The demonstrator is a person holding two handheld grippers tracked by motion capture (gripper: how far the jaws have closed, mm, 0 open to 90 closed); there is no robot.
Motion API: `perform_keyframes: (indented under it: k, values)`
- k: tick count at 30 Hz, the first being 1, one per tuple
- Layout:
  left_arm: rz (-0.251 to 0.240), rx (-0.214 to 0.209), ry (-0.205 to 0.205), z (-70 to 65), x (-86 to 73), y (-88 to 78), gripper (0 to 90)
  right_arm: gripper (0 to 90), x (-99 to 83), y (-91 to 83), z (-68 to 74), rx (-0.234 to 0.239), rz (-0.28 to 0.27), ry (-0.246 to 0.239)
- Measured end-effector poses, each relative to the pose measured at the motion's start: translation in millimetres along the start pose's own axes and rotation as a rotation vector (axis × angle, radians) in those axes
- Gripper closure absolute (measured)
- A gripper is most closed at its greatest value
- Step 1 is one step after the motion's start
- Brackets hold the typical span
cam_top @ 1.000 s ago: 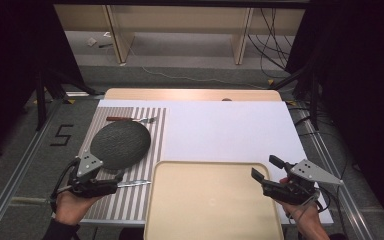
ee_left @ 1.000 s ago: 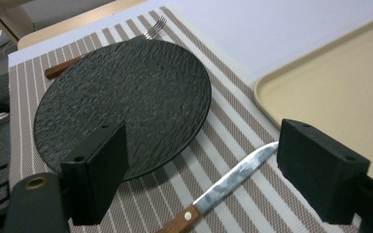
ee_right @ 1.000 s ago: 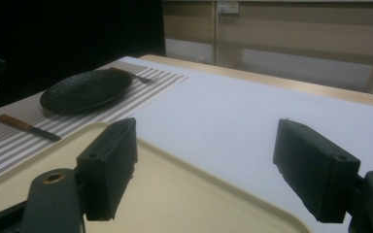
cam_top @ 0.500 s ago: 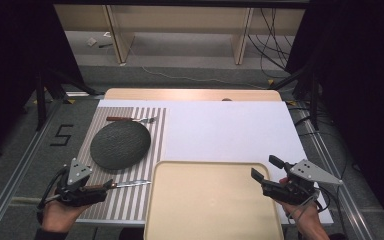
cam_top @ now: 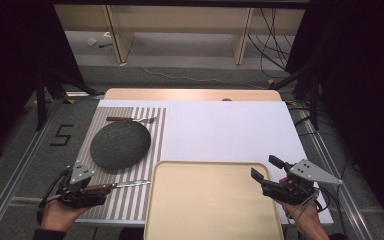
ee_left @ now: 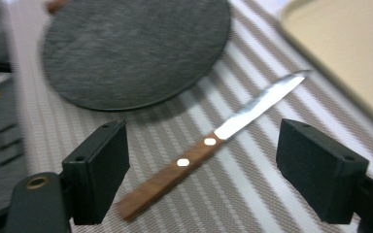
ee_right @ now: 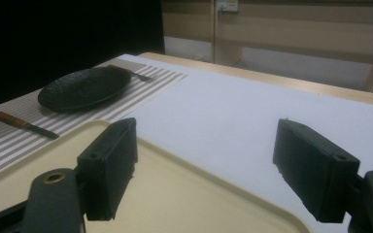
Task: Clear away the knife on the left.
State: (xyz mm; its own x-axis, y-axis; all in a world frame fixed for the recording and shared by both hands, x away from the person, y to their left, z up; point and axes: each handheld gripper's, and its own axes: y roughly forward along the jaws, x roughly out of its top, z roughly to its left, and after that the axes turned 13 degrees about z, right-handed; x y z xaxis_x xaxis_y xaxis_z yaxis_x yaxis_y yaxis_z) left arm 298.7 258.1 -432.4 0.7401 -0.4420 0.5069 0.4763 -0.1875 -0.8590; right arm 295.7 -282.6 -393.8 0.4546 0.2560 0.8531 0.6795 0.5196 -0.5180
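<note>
I have the left tool [cam_top: 97,192] at the lower left of the high view, its jaws spread wide and gripping nothing. In the left gripper view the knife [ee_left: 209,143] lies flat on the striped placemat [ee_left: 252,194] between and just beyond my two jaws, touching neither; its wooden handle points toward the lower left of the frame and its blade toward the upper right. In the high view the knife [cam_top: 117,185] sits just left of the beige tray [cam_top: 212,205], which fills the lower centre of the frame. The dark round plate [cam_top: 120,144] rests on the same placemat above the knife, near it but apart, and a fork [cam_top: 130,119] lies beyond the plate. My right tool [cam_top: 261,172] is at the lower right, jaws also released and empty, hovering over the tray's right edge, with the white counter [cam_top: 230,130] beyond it.
</note>
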Motion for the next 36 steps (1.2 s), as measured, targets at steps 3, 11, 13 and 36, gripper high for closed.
perform_keyframes:
  k: [3, 11, 13, 36]
  values:
    - [0.05, 0.017, 0.027, 1.7, 1.4, 4.7, 19.4, 25.1, -0.1, 0.3, -0.2, -0.002, 0.003, 0.002]
    - [0.157, -0.003, 0.095, 4.6, 9.1, 16.7, 20.1, 25.1, -0.3, 1.5, -0.3, -0.001, 0.007, 0.003]
    - [0.176, -0.004, 0.103, 7.6, 10.8, 20.7, 20.1, 25.1, -0.4, 1.3, -0.4, -0.001, 0.007, 0.005]
    - [0.389, -0.083, 0.211, 23.5, 35.8, 51.7, 26.9, 25.2, -0.4, 1.9, -1.2, -0.003, 0.009, 0.004]
